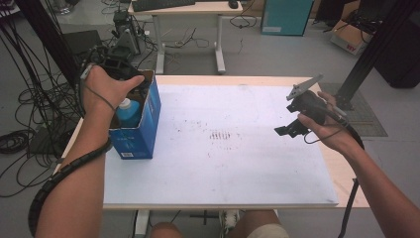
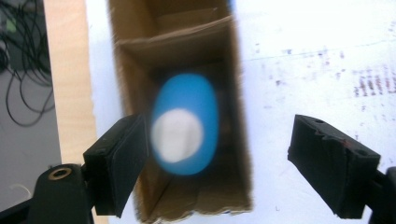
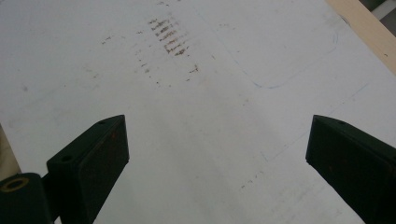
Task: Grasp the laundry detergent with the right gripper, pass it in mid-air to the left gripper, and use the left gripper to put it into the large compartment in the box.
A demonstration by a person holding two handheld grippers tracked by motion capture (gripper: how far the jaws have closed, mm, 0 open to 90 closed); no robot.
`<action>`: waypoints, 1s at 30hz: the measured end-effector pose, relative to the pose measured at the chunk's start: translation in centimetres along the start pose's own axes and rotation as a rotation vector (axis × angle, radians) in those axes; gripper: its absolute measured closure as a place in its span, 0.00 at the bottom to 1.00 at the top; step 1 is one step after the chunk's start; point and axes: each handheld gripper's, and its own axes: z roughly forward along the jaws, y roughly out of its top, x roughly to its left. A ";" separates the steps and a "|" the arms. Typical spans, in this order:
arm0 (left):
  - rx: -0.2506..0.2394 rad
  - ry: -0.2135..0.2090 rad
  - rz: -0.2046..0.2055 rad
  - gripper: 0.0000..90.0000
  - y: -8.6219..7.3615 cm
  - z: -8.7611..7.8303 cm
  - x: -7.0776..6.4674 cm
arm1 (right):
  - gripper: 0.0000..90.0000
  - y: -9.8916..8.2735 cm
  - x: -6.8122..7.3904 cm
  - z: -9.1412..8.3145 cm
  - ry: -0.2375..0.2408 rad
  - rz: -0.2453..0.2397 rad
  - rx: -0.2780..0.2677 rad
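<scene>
- The blue bottle [image 2: 186,123] with a white cap stands upright inside the open blue carton [image 1: 148,111], in its near compartment, with a cardboard divider just behind it
- In the high view the bottle [image 1: 130,112] shows its cap and shoulder below the carton's top edge
- The carton sits at the left edge of the bench [image 1: 346,183], on the white sheet [image 1: 223,168] that covers most of the top
- The left hand-held gripper [image 2: 217,154] hangs directly above the carton's opening and points down into it; its jaws are spread, one over the carton's left wall and the other out over the white sheet, and neither pad touches the bottle
- In the high view the left hand-held gripper [image 1: 111,62] sits over the far end of the carton, with the left hand [image 1: 106,87] wrapped round it and a cable trailing along the forearm
- The right hand-held gripper [image 1: 292,126] is held above the right part of the bench, well apart from the carton
- Its jaws stand wide apart with nothing between them, above bare white sheet marked with dark smudges [image 3: 168,37]
- The right hand [image 1: 329,131] grips its body from the right side
</scene>
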 end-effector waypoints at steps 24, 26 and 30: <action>-0.025 -0.070 0.170 0.12 3.5 2.1 -8.3 | 0.07 -0.5 -0.9 0.2 -0.006 0.010 0.050; -0.030 -0.052 0.183 0.12 3.6 2.3 -8.8 | 0.07 -0.5 -1.1 0.3 -0.009 -0.009 0.058; -0.025 -0.055 0.204 0.12 3.9 2.7 -9.5 | 0.07 -0.5 -1.2 0.3 -0.011 -0.011 0.054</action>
